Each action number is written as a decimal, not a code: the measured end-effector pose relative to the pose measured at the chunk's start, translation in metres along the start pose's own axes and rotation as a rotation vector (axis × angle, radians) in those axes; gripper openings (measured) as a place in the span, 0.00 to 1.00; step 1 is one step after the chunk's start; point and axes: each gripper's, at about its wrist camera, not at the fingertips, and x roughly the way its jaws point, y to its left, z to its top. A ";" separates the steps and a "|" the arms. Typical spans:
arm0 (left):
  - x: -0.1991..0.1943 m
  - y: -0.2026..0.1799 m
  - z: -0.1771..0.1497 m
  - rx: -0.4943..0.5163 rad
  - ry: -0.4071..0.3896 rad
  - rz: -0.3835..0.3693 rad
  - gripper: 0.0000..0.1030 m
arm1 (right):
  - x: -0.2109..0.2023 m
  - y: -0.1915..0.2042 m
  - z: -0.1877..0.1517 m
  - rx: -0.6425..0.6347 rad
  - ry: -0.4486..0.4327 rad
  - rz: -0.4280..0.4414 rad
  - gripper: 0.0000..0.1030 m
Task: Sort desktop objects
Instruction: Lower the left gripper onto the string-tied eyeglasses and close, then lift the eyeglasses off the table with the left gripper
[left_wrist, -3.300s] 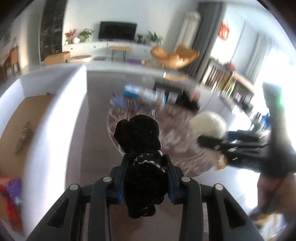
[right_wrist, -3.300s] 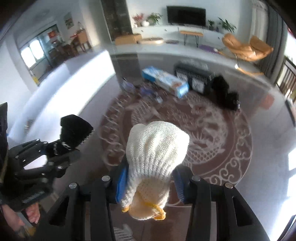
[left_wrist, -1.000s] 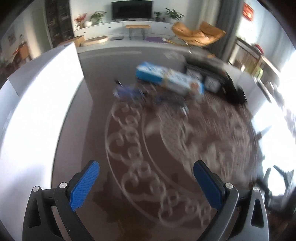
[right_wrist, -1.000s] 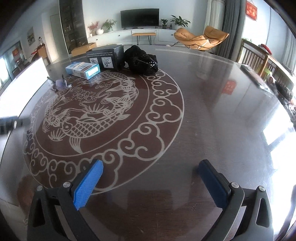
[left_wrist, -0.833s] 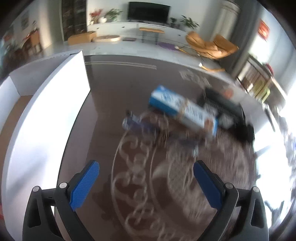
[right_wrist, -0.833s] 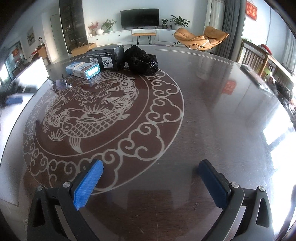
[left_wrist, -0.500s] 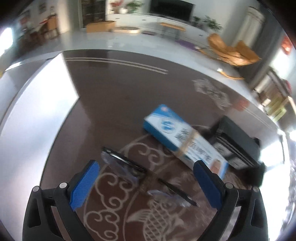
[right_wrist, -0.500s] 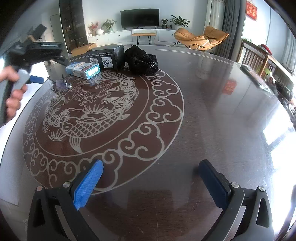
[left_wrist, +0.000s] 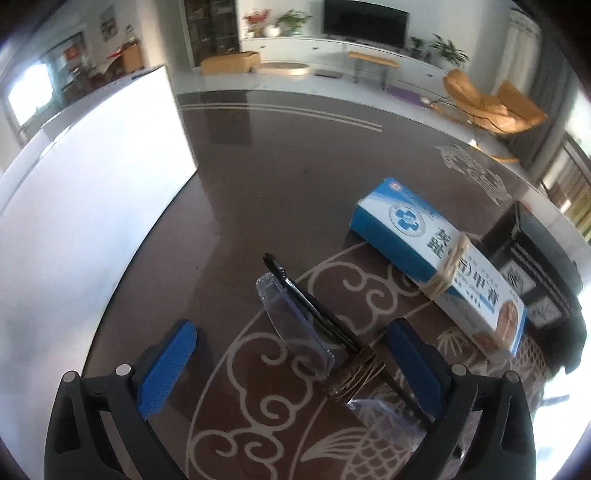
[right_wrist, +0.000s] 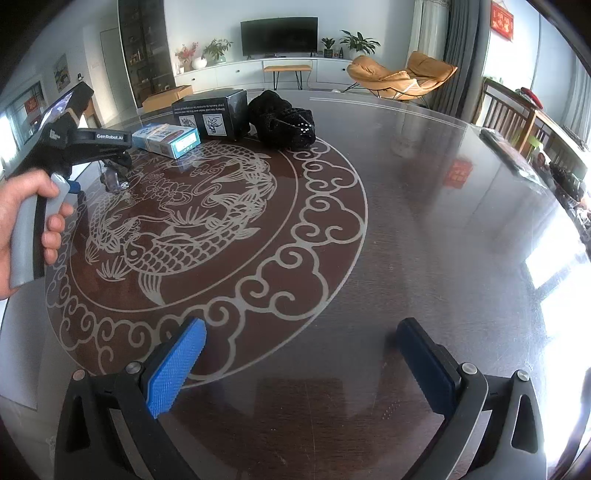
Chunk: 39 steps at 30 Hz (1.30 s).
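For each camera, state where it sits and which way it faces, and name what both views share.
Left wrist: sits on the left gripper, low over the table, facing the glasses between its open blue pads.
Right wrist: sits on the right gripper, facing across the table toward the black box; its open pads and the left hand show.
Shared: the blue box and the glasses.

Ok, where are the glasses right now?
The glasses lie on the table between the left gripper's open jaws, just left of the blue box; in the right wrist view they sit far left, under that gripper.
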 end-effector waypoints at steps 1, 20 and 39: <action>-0.001 0.003 -0.002 0.008 -0.008 -0.001 1.00 | 0.000 0.000 0.000 0.000 0.000 0.000 1.00; -0.069 0.064 -0.095 0.258 -0.129 -0.117 0.29 | 0.000 0.000 0.000 0.001 0.000 0.000 1.00; -0.097 0.105 -0.153 0.316 -0.160 -0.130 0.71 | -0.001 0.000 0.001 0.001 0.000 -0.002 1.00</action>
